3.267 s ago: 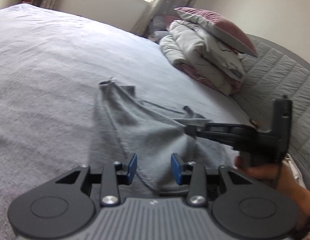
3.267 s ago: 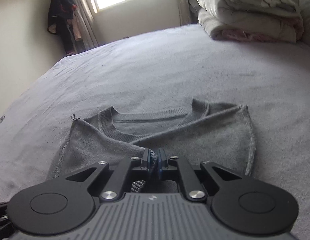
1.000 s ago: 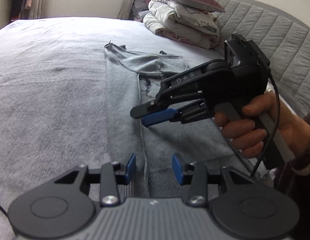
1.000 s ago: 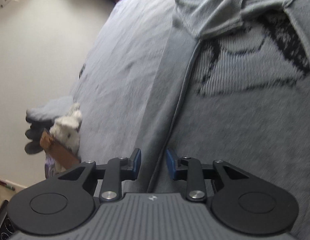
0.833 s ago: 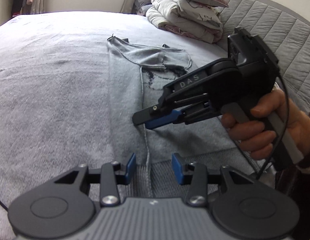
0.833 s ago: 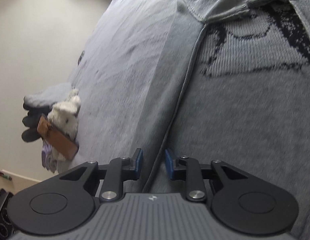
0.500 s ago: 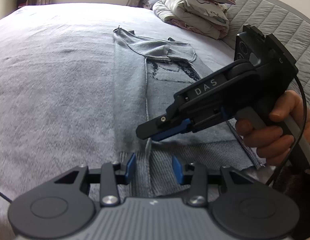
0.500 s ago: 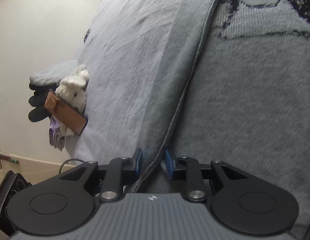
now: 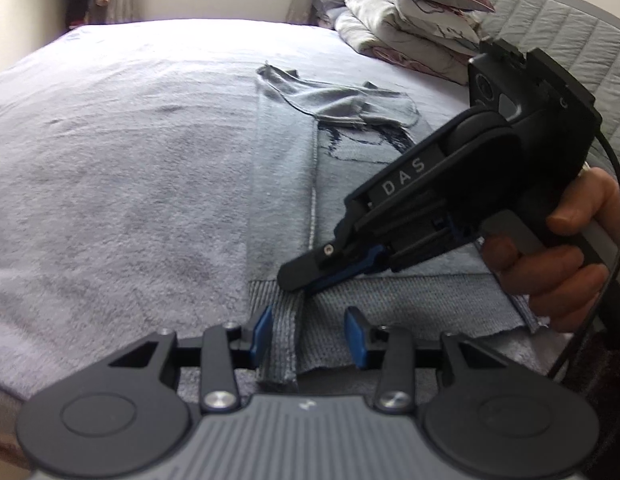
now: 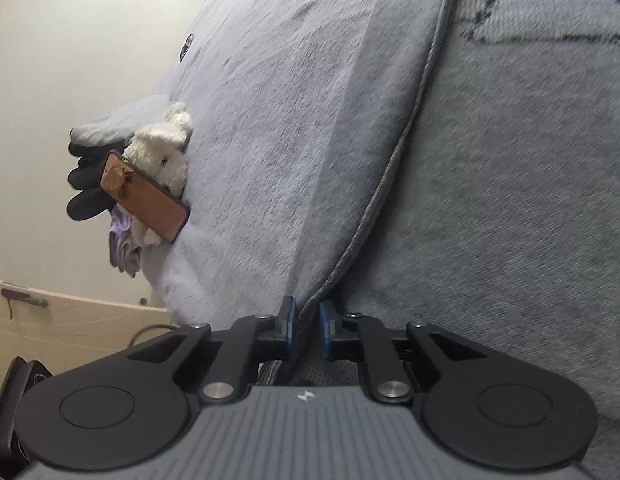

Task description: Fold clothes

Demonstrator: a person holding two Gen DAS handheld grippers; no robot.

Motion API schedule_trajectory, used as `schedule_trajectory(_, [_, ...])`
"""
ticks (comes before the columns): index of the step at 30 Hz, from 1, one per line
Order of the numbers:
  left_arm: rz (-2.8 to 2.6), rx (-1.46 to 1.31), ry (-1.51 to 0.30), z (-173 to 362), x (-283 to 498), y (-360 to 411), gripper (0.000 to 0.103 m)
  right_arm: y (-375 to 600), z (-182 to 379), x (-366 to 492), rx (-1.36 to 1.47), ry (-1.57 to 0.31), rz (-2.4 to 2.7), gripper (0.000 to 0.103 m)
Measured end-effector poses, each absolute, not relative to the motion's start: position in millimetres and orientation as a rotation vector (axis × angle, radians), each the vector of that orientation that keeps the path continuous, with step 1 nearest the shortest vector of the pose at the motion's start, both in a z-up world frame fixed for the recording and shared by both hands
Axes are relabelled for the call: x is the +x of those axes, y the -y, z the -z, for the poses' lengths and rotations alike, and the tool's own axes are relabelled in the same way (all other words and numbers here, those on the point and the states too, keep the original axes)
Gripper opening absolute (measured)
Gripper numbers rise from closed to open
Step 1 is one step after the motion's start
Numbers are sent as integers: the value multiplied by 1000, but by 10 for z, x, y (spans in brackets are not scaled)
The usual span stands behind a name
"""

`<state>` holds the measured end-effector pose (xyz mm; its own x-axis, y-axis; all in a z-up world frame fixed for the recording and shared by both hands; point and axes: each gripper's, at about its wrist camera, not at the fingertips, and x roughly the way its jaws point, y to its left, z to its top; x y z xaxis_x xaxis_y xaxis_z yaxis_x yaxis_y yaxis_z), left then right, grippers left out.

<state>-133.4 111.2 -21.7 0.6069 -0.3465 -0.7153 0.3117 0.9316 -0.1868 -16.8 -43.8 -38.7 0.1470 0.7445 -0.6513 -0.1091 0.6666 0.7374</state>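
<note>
While both fingers (image 9: 262, 330) gape, sweater (image 9: 390, 308) hem lies between (ribbed).

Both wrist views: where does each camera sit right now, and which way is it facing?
Left wrist: on the left gripper at the sweater hem, facing up the bed toward the folded bedding; shows the right gripper and the hand holding it.
Right wrist: on the right gripper, low over the sweater, facing across the bed toward a stuffed toy by the wall; no hand shows.
Shared: the sweater's folded edge and the bed.
</note>
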Motion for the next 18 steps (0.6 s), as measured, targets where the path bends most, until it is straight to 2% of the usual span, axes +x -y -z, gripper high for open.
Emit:
schedule_trajectory(4, [355, -115, -834, 226, -1345, -1173, 41, 407, 414, -158, 621, -1298, -672, 14])
schedule_trajectory(8, [332, -127, -808, 248, -1396, -1205, 41, 451, 370, -130, 655, -1294, -688, 9])
schedule_trajectory(13, [283, -64, -722, 258, -1510, -1167, 36, 538, 337, -114, 711, -1298, -700, 8])
schedule_trajectory(18, [316, -33, -676, 266, -1594, -1050, 36, 652, 328, -108, 783, -1305, -705, 8])
